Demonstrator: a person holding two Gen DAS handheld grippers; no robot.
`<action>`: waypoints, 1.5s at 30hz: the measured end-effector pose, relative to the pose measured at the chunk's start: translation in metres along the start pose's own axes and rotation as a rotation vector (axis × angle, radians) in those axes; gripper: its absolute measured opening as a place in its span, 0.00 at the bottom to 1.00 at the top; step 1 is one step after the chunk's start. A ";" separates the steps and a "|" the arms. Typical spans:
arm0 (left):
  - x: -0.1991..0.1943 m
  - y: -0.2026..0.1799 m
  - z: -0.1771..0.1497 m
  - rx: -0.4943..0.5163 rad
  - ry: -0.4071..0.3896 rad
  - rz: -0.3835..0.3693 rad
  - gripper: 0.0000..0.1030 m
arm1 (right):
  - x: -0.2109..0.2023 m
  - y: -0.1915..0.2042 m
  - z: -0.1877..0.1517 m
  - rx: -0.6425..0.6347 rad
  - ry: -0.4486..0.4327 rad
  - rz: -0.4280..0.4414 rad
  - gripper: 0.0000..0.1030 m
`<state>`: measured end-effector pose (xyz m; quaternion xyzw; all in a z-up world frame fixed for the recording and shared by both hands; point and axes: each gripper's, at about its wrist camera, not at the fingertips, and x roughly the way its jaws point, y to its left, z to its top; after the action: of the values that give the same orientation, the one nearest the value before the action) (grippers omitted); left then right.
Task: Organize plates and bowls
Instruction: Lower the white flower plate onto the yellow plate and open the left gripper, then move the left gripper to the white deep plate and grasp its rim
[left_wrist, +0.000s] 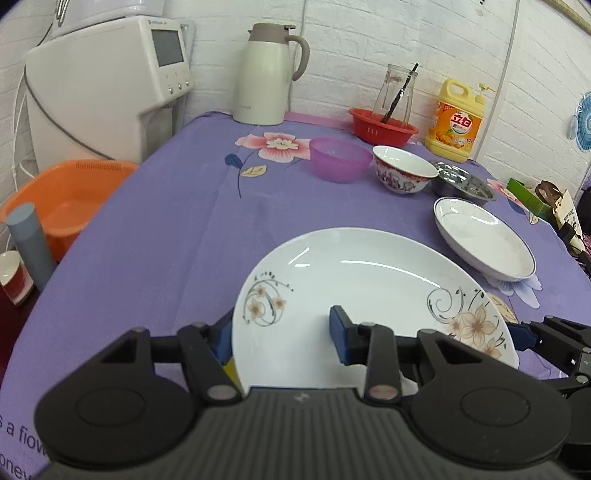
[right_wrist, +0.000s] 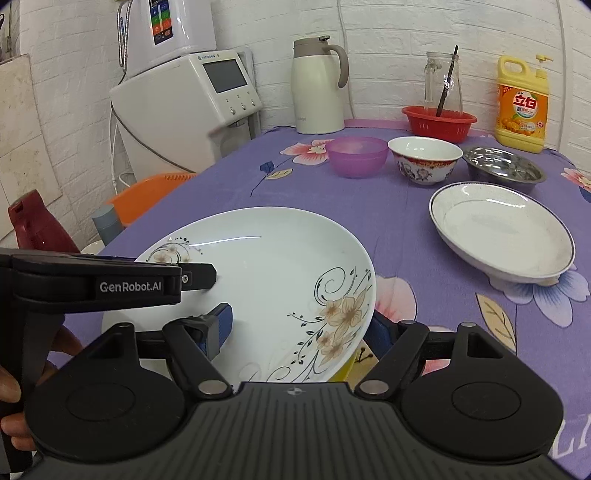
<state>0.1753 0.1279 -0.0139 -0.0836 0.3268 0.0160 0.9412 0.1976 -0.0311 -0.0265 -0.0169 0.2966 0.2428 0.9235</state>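
Note:
A large white plate with flower prints (left_wrist: 369, 295) (right_wrist: 280, 280) is held tilted above the purple tablecloth. My left gripper (left_wrist: 282, 338) straddles its left rim, one finger under it and one finger (left_wrist: 340, 332) on top. My right gripper (right_wrist: 301, 328) straddles its right rim the same way; it also shows in the left wrist view (left_wrist: 532, 336). A plain white plate (left_wrist: 484, 240) (right_wrist: 502, 236) lies to the right. Behind stand a purple bowl (left_wrist: 340, 158) (right_wrist: 356, 155), a patterned china bowl (left_wrist: 402, 170) (right_wrist: 424, 158) and a steel bowl (left_wrist: 461, 182) (right_wrist: 504, 166).
At the back stand a cream thermos jug (right_wrist: 319, 88), a red basket (right_wrist: 439, 123) with a glass jar, and a yellow detergent bottle (right_wrist: 522, 107). A white dispenser (left_wrist: 107, 88) and an orange basin (left_wrist: 62, 199) are left of the table.

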 end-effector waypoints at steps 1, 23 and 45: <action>-0.001 0.001 -0.003 -0.003 0.001 0.001 0.35 | 0.000 0.001 -0.002 0.000 0.005 0.002 1.00; -0.002 0.008 -0.011 -0.090 -0.035 -0.067 0.67 | -0.013 -0.010 -0.012 0.055 -0.097 -0.014 1.00; 0.000 -0.021 0.033 -0.064 -0.082 0.002 0.70 | -0.023 -0.096 -0.006 0.247 -0.158 -0.097 1.00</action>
<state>0.1970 0.1126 0.0148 -0.1125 0.2876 0.0309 0.9506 0.2220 -0.1271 -0.0291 0.1015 0.2492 0.1602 0.9497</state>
